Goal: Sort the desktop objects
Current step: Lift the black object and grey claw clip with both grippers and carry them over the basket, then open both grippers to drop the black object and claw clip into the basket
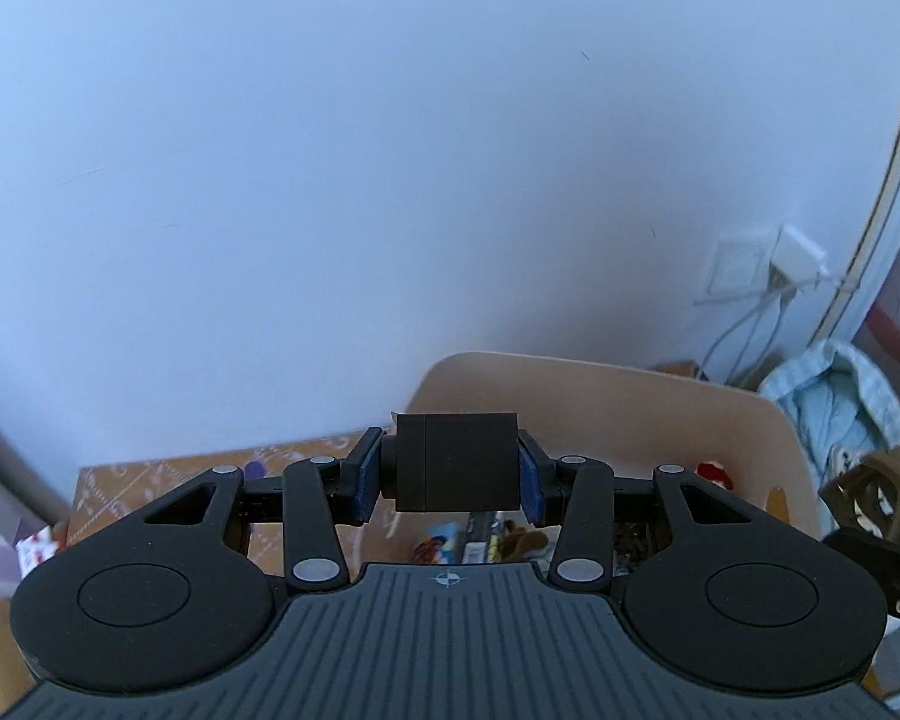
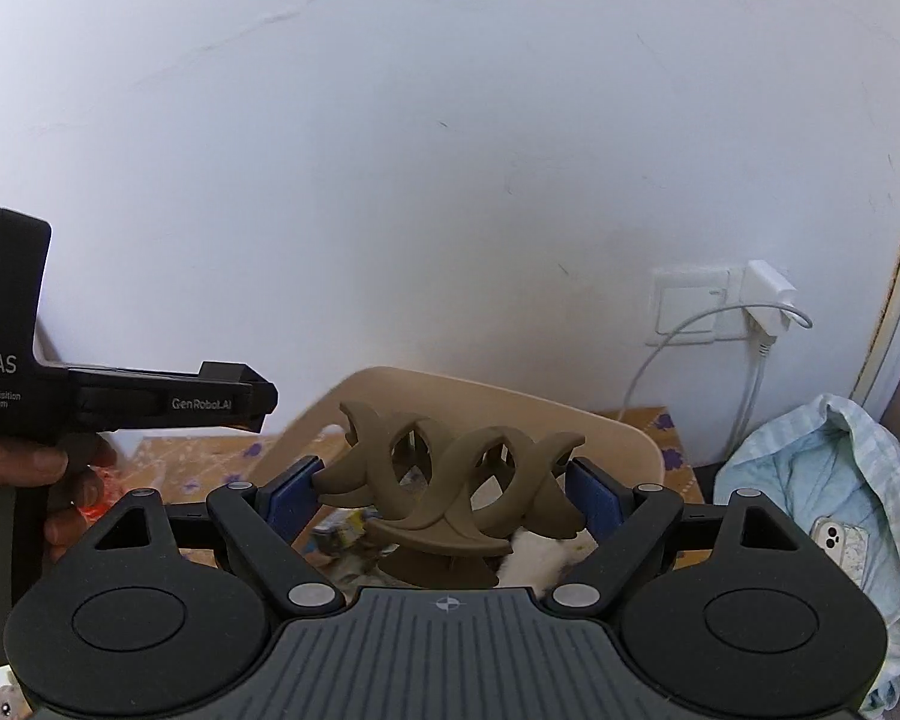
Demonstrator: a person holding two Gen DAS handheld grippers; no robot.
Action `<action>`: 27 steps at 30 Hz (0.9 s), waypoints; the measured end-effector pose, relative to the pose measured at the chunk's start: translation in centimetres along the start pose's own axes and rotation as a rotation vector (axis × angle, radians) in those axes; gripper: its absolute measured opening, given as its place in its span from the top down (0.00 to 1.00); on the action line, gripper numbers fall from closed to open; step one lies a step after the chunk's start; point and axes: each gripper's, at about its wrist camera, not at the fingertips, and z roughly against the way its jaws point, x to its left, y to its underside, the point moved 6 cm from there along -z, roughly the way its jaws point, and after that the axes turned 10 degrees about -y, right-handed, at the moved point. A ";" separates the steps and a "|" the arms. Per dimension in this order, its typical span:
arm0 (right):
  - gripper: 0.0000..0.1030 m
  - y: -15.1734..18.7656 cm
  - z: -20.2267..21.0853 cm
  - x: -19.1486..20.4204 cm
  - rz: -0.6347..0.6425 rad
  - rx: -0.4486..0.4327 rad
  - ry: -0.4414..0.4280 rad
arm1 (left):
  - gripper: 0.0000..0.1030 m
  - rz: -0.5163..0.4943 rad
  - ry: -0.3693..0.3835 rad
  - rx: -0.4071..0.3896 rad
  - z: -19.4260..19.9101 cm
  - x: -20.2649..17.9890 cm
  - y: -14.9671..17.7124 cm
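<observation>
My left gripper (image 1: pixel 450 468) is shut on a black box-shaped object (image 1: pixel 456 461), held in the air above a beige bin (image 1: pixel 660 402). My right gripper (image 2: pixel 444 492) is shut on a brown hair claw clip (image 2: pixel 450 480), held above the same beige bin (image 2: pixel 618 432). The bin holds several small items, mostly hidden behind the grippers. The left gripper's body (image 2: pixel 150 402) shows at the left of the right wrist view, with the hand holding it. The clip also shows at the right edge of the left wrist view (image 1: pixel 888 480).
A white wall stands close behind the bin. A wall socket with a white charger (image 2: pixel 765 294) and cable is at the right. A light blue cloth bundle (image 2: pixel 822 480) with a phone (image 2: pixel 837 546) lies to the right. A patterned brown table surface (image 1: pixel 168 480) lies under the bin.
</observation>
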 end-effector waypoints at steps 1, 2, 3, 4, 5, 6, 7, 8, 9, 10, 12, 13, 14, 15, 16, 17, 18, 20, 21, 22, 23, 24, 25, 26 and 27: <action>0.17 0.0 -0.3 -0.3 -0.003 0.007 0.007 | 0.56 -0.016 -0.004 0.006 -0.5 -0.7 0.1; 0.17 0.0 -0.8 -0.6 -0.007 0.015 0.010 | 0.56 -0.028 -0.006 0.016 -1.1 -1.2 0.2; 0.17 0.2 -1.1 -1.1 -0.010 0.022 0.013 | 0.56 -0.036 -0.006 0.033 -1.7 -1.7 0.4; 0.17 0.3 -1.6 -1.3 -0.010 0.029 0.014 | 0.56 -0.042 -0.005 0.051 -2.5 -2.0 0.5; 0.17 0.4 -2.1 -1.6 -0.009 0.039 0.016 | 0.56 -0.045 -0.003 0.071 -3.4 -2.2 0.8; 0.17 0.8 -2.6 -1.9 -0.009 0.049 0.019 | 0.56 -0.047 -0.001 0.096 -4.4 -2.3 1.0; 0.17 1.0 -3.2 -2.2 -0.010 0.064 0.020 | 0.56 -0.048 0.001 0.117 -5.0 -2.6 1.3; 0.17 1.1 -3.7 -2.6 -0.014 0.077 0.020 | 0.56 -0.051 0.002 0.141 -5.7 -2.9 1.5; 0.17 1.4 -4.4 -2.8 -0.017 0.092 0.021 | 0.56 -0.058 0.004 0.158 -6.2 -3.2 1.8; 0.17 1.6 -5.1 -3.1 -0.018 0.108 0.023 | 0.56 -0.067 0.004 0.172 -6.6 -3.4 2.1; 0.17 2.1 -6.1 -3.4 -0.017 0.136 0.024 | 0.56 -0.094 -0.008 0.188 -7.2 -4.0 2.5; 0.17 2.4 -6.6 -3.6 -0.016 0.150 0.025 | 0.56 -0.109 -0.009 0.200 -7.6 -4.2 2.8; 0.17 2.7 -7.0 -3.7 -0.015 0.163 0.026 | 0.56 -0.119 -0.005 0.219 -7.7 -4.1 3.3; 0.17 3.0 -7.3 -4.1 -0.013 0.172 0.031 | 0.56 -0.130 0.001 0.244 -8.1 -4.4 3.6; 0.17 3.2 -7.6 -4.2 -0.008 0.177 0.031 | 0.56 -0.138 0.005 0.265 -8.3 -4.5 4.0; 0.17 3.5 -7.9 -4.2 0.000 0.185 0.034 | 0.56 -0.149 0.007 0.284 -8.6 -4.7 4.4; 0.17 3.7 -8.2 -4.3 0.011 0.196 0.039 | 0.56 -0.157 0.001 0.288 -8.8 -4.8 4.6; 0.17 4.1 -8.9 -4.5 0.030 0.214 0.048 | 0.56 -0.180 -0.018 0.284 -9.1 -5.1 5.1; 0.17 4.3 -9.2 -4.6 0.034 0.221 0.047 | 0.56 -0.186 -0.016 0.286 -9.1 -5.1 5.2; 0.17 4.2 -9.7 -4.8 0.033 0.228 0.045 | 0.56 -0.189 -0.007 0.290 -9.2 -5.2 5.4; 0.15 4.4 -10.0 -4.9 0.031 0.239 0.041 | 0.56 -0.187 -0.001 0.290 -9.6 -5.4 5.4; 0.14 4.6 -10.2 -5.0 0.030 0.246 0.044 | 0.55 -0.181 0.002 0.285 -9.7 -5.5 5.3; 0.13 4.5 -10.7 -5.4 0.030 0.248 0.053 | 0.53 -0.176 0.000 0.279 -9.8 -5.5 5.2; 0.10 4.6 -10.6 -5.4 0.031 0.246 0.056 | 0.48 -0.169 -0.006 0.274 -9.7 -5.4 5.1; 0.03 4.6 -10.8 -5.7 0.027 0.242 0.060 | 0.44 -0.161 -0.011 0.268 -9.6 -5.4 5.0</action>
